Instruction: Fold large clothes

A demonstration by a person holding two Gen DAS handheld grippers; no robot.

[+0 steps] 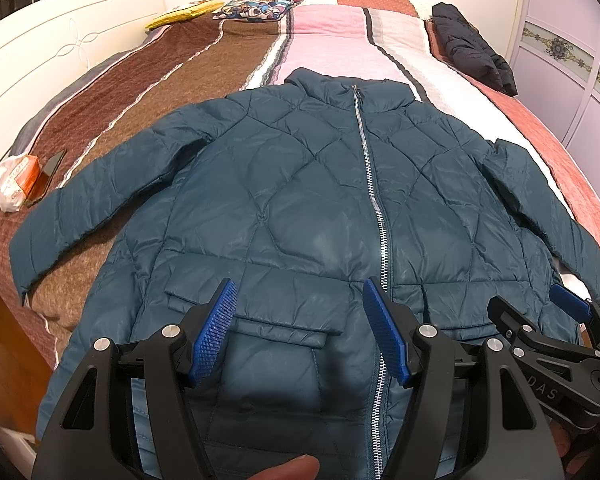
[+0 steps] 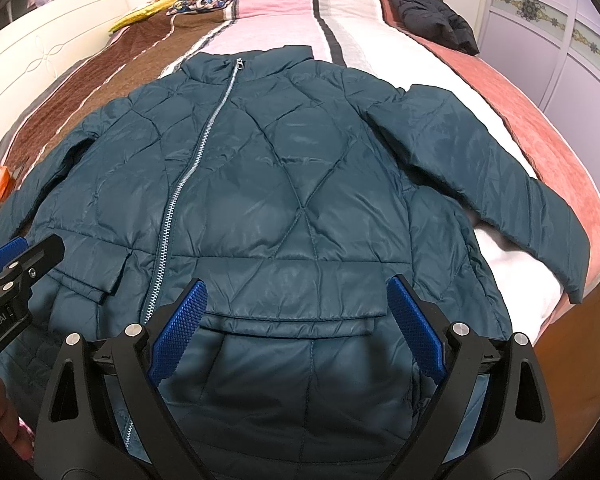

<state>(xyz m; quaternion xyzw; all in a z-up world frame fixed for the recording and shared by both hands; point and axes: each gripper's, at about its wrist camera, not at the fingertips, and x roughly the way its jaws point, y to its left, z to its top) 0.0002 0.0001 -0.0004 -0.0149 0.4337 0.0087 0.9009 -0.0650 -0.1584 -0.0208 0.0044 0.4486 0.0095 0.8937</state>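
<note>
A teal quilted puffer jacket (image 1: 300,184) lies flat and face up on the bed, zipped, collar far from me, both sleeves spread out to the sides. My left gripper (image 1: 298,300) hovers open above its lower left pocket flap, blue pads wide apart with nothing between them. In the right wrist view the same jacket (image 2: 284,168) fills the middle, and my right gripper (image 2: 298,292) hangs open over the right pocket flap, holding nothing. The right gripper (image 1: 540,308) also shows at the right edge of the left wrist view.
The bed carries a striped brown, pink and white cover (image 1: 324,36). A dark folded jacket (image 1: 472,48) lies at the far right. Pillows (image 1: 256,4) rest at the head. A phone and an orange packet (image 1: 32,176) sit at the left edge. White wardrobe doors (image 2: 572,48) stand on the right.
</note>
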